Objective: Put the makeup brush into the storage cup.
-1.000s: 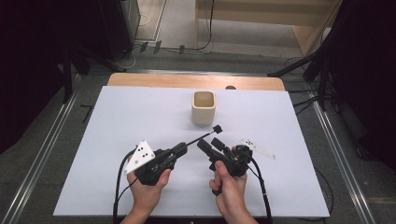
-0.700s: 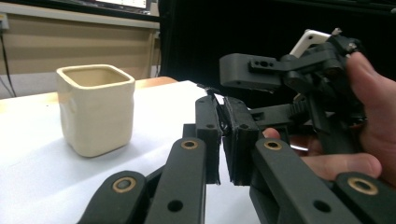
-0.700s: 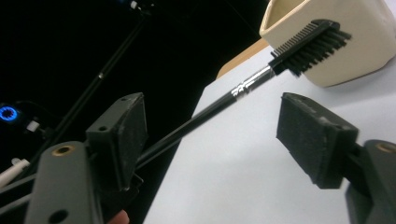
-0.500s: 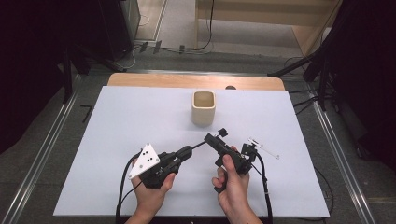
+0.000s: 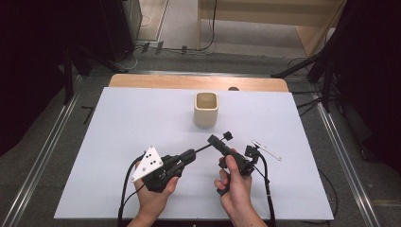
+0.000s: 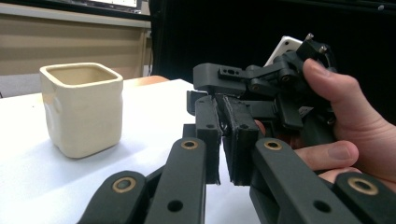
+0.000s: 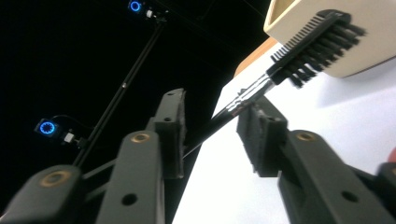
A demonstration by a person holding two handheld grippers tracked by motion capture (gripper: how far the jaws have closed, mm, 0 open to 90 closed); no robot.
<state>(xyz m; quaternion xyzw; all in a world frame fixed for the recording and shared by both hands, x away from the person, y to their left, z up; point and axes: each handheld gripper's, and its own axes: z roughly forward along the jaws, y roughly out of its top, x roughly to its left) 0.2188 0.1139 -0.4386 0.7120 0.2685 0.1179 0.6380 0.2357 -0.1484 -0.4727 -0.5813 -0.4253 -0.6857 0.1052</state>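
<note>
A thin black brush [image 5: 227, 135] with a metal stem and dark bristles [image 7: 317, 42] sticks out of my left gripper [image 5: 191, 153], which is shut on the stem's near end. In the left gripper view its jaws [image 6: 223, 107] meet, and the right gripper [image 6: 243, 77] sits just beyond them. My right gripper [image 5: 215, 139] straddles the stem below the bristles. Its jaws [image 7: 215, 105] have just been closing, and a gap still shows beside the stem. A cream square cup [image 5: 206, 109] stands upright farther back on the table.
The white table sheet [image 5: 118, 142] has a wooden strip [image 5: 189, 82] along its far edge and metal rails [image 5: 52, 142] on both sides. In the left gripper view, the cup [image 6: 81, 109] stands left of the jaws. In the right gripper view, the cup [image 7: 380, 44] is behind the bristles.
The right gripper's jaws have narrowed around the brush stem, and the hand has shifted slightly toward the brush head. The left hand and its gripper have stayed where they were.
</note>
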